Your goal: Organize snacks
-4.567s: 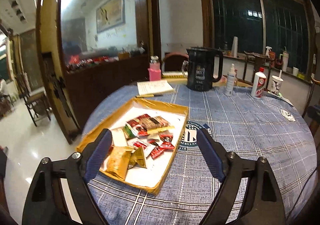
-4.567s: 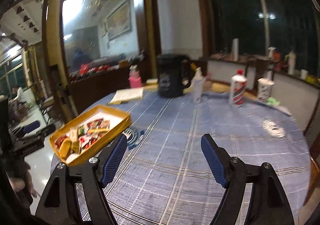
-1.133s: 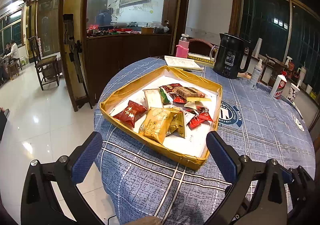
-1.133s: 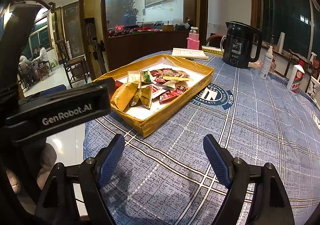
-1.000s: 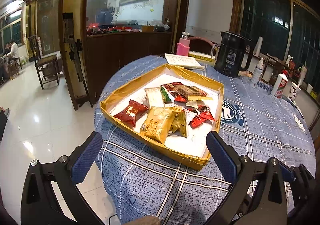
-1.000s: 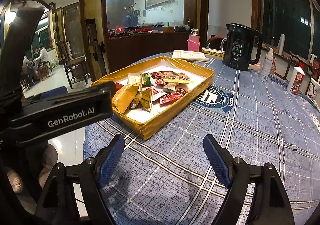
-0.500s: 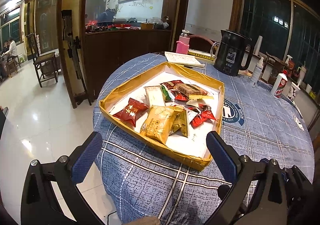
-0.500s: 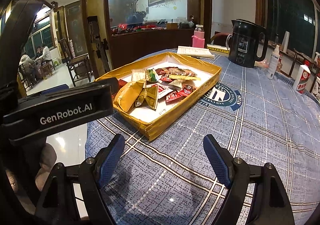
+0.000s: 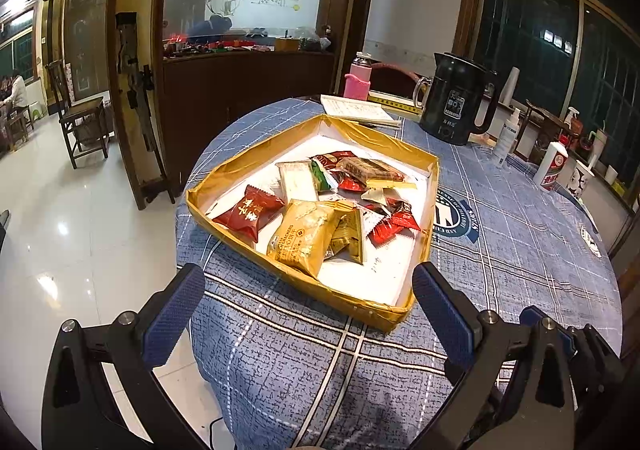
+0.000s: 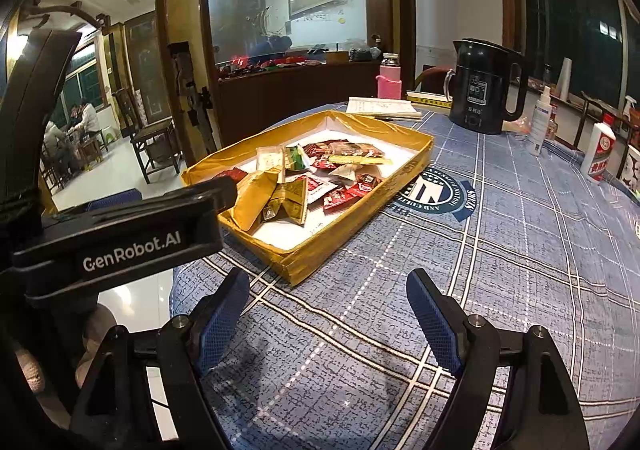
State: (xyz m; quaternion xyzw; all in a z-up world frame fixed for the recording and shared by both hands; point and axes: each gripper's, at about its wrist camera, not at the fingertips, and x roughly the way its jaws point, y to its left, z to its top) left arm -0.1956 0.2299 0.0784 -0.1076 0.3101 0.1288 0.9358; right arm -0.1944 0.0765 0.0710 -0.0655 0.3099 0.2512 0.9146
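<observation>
A shallow gold-edged cardboard tray (image 9: 256, 154) lies on the round blue checked tablecloth (image 9: 520, 242) near its left edge. It holds several snack packets: a red one (image 9: 248, 213), a big gold cracker pack (image 9: 302, 236), a white one (image 9: 298, 182), small red sachets (image 9: 394, 224) and a brown bar (image 9: 370, 168). My left gripper (image 9: 306, 314) is open and empty, just short of the tray's near edge. My right gripper (image 10: 326, 316) is open and empty over bare cloth right of the tray (image 10: 404, 170). The left gripper's body (image 10: 120, 238) shows in the right wrist view.
At the table's far side stand a black kettle (image 9: 456, 102), a pink bottle (image 9: 358, 84), a notebook (image 9: 356, 108), a white spray bottle (image 9: 505, 138) and a red-and-white bottle (image 9: 554, 166). Beyond the left table edge lies tiled floor with a wooden chair (image 9: 76, 114).
Both grippers have moved slightly closer to the tray over the last second; earlier they swung left toward it from the table's middle. Both stayed open and empty.
</observation>
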